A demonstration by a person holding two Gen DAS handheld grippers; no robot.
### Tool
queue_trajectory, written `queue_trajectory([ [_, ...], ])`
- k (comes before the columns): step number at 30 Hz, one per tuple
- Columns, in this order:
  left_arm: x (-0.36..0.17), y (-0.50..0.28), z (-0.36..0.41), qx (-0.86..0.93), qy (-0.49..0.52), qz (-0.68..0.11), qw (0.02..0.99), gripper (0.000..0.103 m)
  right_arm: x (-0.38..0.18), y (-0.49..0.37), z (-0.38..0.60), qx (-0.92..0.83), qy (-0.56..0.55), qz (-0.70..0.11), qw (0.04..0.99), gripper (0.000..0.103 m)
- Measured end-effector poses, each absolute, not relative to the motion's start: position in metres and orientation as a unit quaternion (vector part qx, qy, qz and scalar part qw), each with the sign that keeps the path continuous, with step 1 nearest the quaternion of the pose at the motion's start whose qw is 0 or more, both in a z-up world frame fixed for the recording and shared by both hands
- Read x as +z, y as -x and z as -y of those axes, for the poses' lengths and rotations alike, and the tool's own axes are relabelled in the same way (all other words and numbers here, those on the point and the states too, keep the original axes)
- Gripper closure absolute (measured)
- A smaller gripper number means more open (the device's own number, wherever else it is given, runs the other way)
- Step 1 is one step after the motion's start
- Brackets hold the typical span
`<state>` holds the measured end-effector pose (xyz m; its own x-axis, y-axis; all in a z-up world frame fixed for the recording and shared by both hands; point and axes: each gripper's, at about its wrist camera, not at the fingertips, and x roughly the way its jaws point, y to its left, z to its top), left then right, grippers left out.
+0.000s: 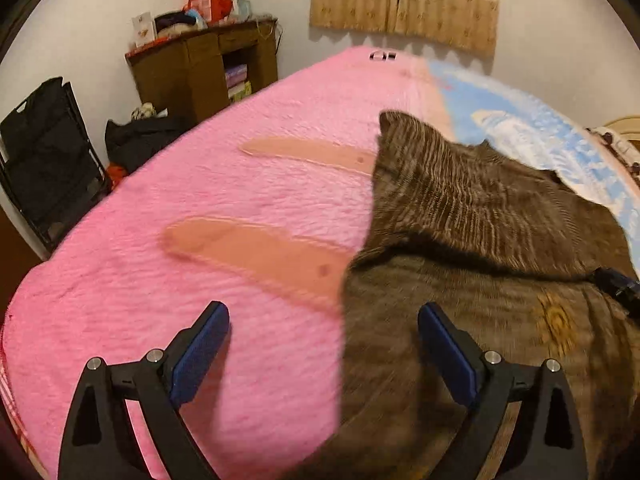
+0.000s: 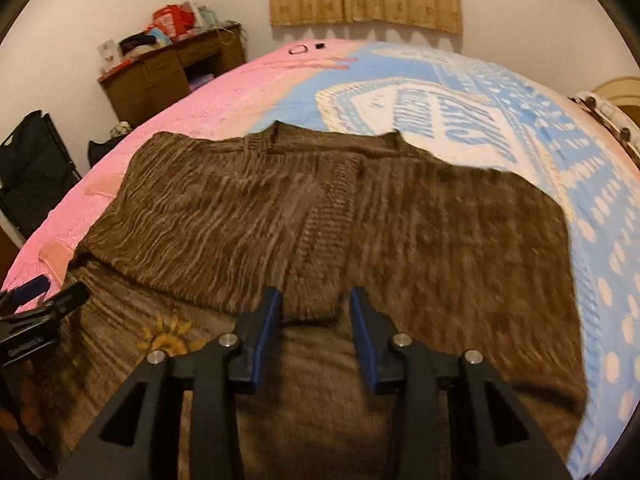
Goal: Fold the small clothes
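sweater [image 2: 320,216]: brown knit, lies flat on the bed [image 1: 200,208] — collar at the far side, near part doubled over so a fold edge runs across the middle. A sunflower patch [image 2: 166,338] shows on the near layer.
blankets: pink one [image 1: 248,352] under its left part, blue-white one [image 2: 480,120] under its right.
left gripper [image 1: 324,340]: jaws wide open, nothing between them; hovers over the sweater's left edge where brown meets pink.
right gripper [image 2: 316,316]: jaws partly open, pads not pressing on anything; sits above the fold edge near the button band, no cloth pinched as far as I can see.
step (my read): abt to take the near edge w/ both grippers for the next fold.
how to do well: bring both down onto the same edge, one per side — bite thru both layers, not just the top one, else the lower layer stays behind. Close fully before lifting. Lift level, carry both ends together so the fold line stays straight and parallel to the collar.
watch: knit is soft & stretchy, prob sags between the grips; fluffy blanket may get caught in the jaws w/ the cloth.
blur: both views are smeared, so exact cloth contact is hard to tell.
room: desk [image 1: 204,60] w/ clutter by the far wall, curtain [image 1: 404,0] behind — not in the way.
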<state>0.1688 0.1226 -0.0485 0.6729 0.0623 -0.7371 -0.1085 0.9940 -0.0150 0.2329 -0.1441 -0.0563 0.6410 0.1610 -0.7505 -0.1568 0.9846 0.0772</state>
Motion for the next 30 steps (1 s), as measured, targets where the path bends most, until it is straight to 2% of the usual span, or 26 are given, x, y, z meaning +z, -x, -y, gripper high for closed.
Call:
queue_trajectory([
  [3,-0.038,-0.136,-0.147,0.029,0.021,-0.374,0.927,0.007,-0.032,-0.19,0.16,0.107,-0.044,-0.375,0.92,0.06],
  [5,-0.034,-0.114,-0.162,0.008,0.024,-0.368,0.93,0.007,-0.015,-0.158,0.169,0.12,-0.046,-0.344,0.93,0.044],
  [8,-0.034,-0.085,-0.183,-0.025,0.034,-0.367,0.929,0.007,0.008,-0.106,0.187,0.119,-0.043,-0.296,0.947,0.033],
  [11,-0.036,-0.062,-0.193,-0.054,0.041,-0.367,0.928,0.007,0.023,-0.061,0.211,0.102,-0.045,-0.275,0.955,0.033],
  [16,-0.046,-0.031,-0.194,-0.103,0.041,-0.373,0.921,0.007,0.017,-0.006,0.243,0.067,-0.057,-0.29,0.953,0.033],
  [25,-0.048,-0.007,-0.172,-0.145,0.058,-0.383,0.91,0.007,-0.031,0.062,0.276,0.04,-0.089,-0.345,0.934,0.033],
  [30,-0.063,0.003,-0.158,-0.155,0.046,-0.411,0.897,0.007,-0.051,0.069,0.29,0.036,-0.109,-0.378,0.919,0.033],
])
